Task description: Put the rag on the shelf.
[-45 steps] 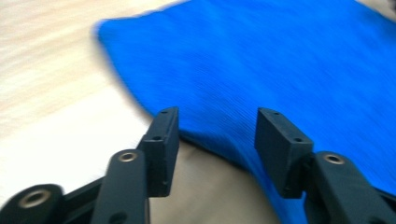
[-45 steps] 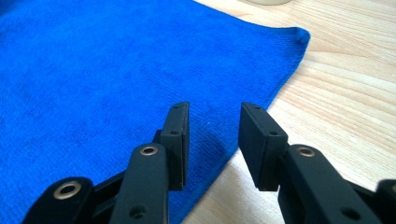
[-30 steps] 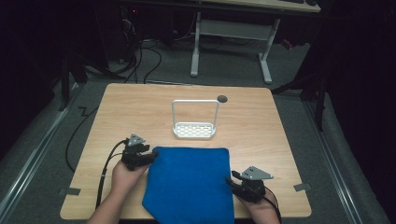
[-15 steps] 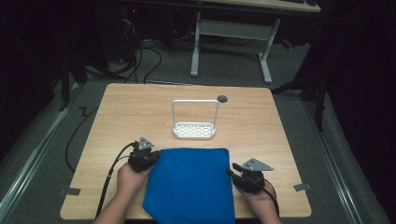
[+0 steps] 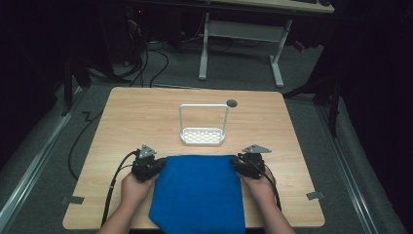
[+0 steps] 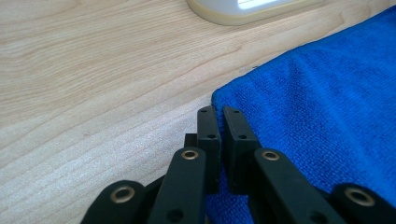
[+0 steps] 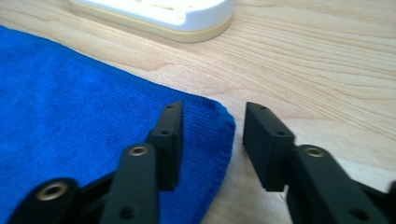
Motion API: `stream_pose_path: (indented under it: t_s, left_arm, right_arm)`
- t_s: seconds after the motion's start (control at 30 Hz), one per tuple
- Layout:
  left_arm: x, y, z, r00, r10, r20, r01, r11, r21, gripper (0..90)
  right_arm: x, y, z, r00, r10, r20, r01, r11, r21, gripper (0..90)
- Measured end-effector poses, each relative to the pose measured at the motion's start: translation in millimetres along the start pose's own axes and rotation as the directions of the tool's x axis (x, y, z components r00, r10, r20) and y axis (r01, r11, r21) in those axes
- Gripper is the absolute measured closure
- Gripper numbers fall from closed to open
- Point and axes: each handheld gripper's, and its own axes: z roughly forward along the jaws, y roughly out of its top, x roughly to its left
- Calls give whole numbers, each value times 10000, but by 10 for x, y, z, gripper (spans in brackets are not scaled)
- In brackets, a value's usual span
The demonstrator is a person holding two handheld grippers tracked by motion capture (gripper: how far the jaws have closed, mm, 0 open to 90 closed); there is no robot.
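A blue cloth [image 5: 199,195] lies flat on the near middle of the wooden table [image 5: 136,117], its near edge hanging over the front. My left gripper [image 5: 157,168] sits at the cloth's far left corner. In the left gripper view its jaws [image 6: 220,114] are pressed together on the edge of the blue cloth [image 6: 327,102]. My right gripper [image 5: 239,165] is at the far right corner. Seen from the right gripper view it stands open [image 7: 212,116], low over the table, with the corner of the cloth [image 7: 70,93] between the jaws and not pinched.
A white perforated tray with a tall wire handle [image 5: 203,136] stands just beyond the cloth, mid-table; its rim shows in the gripper views [image 6: 243,9] [image 7: 163,14]. A dark round hole [image 5: 232,103] is behind it. Cables trail off the left edge.
My right hand has slid away from me along the cloth's right edge to its far corner. The left hand has stayed at the far left corner.
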Motion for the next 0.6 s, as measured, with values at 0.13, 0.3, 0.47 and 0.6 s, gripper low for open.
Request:
stream_pose_path:
  t_s: [0.13,0.3,0.47,0.6]
  left_arm:
    - [19,0,-1,9998,-144,128,144,9999,4,865]
    - [19,0,0,9998,-145,122,145,9999,3,865]
    - [28,2,0,9996,-263,86,263,9996,-45,866]
    - [28,-6,-22,9998,-210,58,212,9993,-311,869]
  right_arm:
    - [31,13,46,9993,-291,220,289,9995,118,620]
    - [44,-15,35,9993,-349,94,349,9994,-27,825]
    - [58,-31,16,9987,-503,26,503,9987,-43,872]
    - [37,-53,-17,9991,-357,-228,352,9991,-226,881]
